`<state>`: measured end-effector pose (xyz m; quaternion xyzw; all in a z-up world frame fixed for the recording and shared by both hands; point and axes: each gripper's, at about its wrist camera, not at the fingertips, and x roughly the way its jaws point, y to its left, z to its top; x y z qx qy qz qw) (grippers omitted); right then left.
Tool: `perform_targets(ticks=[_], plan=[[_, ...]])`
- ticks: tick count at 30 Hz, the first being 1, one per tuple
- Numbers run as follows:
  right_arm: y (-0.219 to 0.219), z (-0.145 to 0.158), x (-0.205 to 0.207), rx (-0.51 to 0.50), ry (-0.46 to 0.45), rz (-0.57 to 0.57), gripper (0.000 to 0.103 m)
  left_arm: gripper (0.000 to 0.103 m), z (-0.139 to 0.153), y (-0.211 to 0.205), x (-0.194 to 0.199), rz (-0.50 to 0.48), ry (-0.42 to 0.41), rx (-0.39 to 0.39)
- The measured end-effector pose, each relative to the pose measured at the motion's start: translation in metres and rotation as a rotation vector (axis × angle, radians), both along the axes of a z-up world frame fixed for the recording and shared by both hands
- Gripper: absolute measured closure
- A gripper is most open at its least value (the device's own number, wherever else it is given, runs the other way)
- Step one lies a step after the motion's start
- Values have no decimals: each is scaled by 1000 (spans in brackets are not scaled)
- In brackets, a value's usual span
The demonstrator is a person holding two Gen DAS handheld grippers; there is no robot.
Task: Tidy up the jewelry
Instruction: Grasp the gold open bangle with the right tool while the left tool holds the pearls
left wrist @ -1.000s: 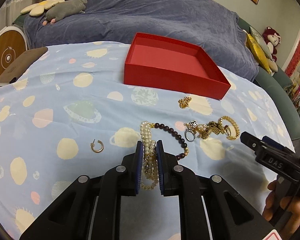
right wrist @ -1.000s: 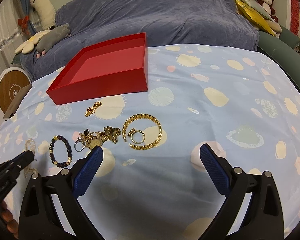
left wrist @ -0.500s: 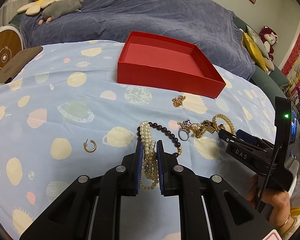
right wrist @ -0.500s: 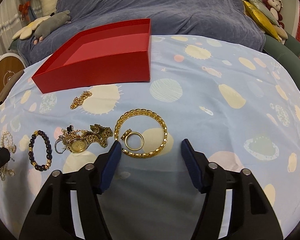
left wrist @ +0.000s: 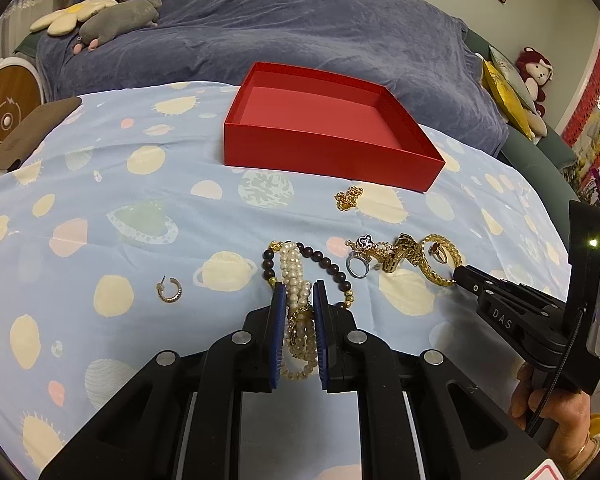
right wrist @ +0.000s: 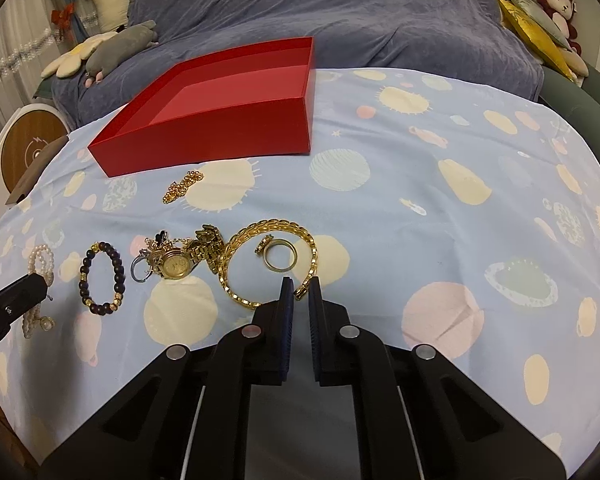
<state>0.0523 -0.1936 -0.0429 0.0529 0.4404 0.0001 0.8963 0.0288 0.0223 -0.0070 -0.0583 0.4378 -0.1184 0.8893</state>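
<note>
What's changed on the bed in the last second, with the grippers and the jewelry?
The right gripper came in toward the gold chain bracelet, and its jaws, wide open a second ago, are closing around the bracelet's near edge. The left gripper stayed clamped on the pearl bracelet. The beaded bracelet, watch, rings, hoop earring and the empty red box lie where they were.

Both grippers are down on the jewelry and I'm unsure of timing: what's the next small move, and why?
Probably lift the right gripper slightly to test its hold: its jaws are closing with only the end of the gold chain bracelet between them. The left gripper pinches the pearl bracelet; the red box is empty.
</note>
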Motion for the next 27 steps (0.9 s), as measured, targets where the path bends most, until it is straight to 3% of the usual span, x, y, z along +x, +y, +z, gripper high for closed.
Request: perform_targets(ticks=[1, 2, 4, 9, 16, 20, 27], plan=[[-1, 0, -1, 8, 4, -3, 82, 92, 0, -1, 0, -2, 0, 1], [-2, 1, -3, 11, -5, -10, 57, 92, 0, -2, 0, -4, -1, 2], [-3, 7, -10, 9, -53, -23, 30, 92, -1, -3, -1, -7, -1, 4], [11, 13, -6, 0, -75, 40, 26, 92, -3, -3, 2, -4, 9, 0], [21, -3, 15, -26, -35, 35, 27, 92, -4, -2, 2, -4, 12, -5], [25, -5, 14, -62, -34, 40, 47, 92, -3, 1, 2, 0, 11, -9], [16, 13, 0, -16, -79, 39, 48, 92, 4, 5, 1, 9, -5, -19]])
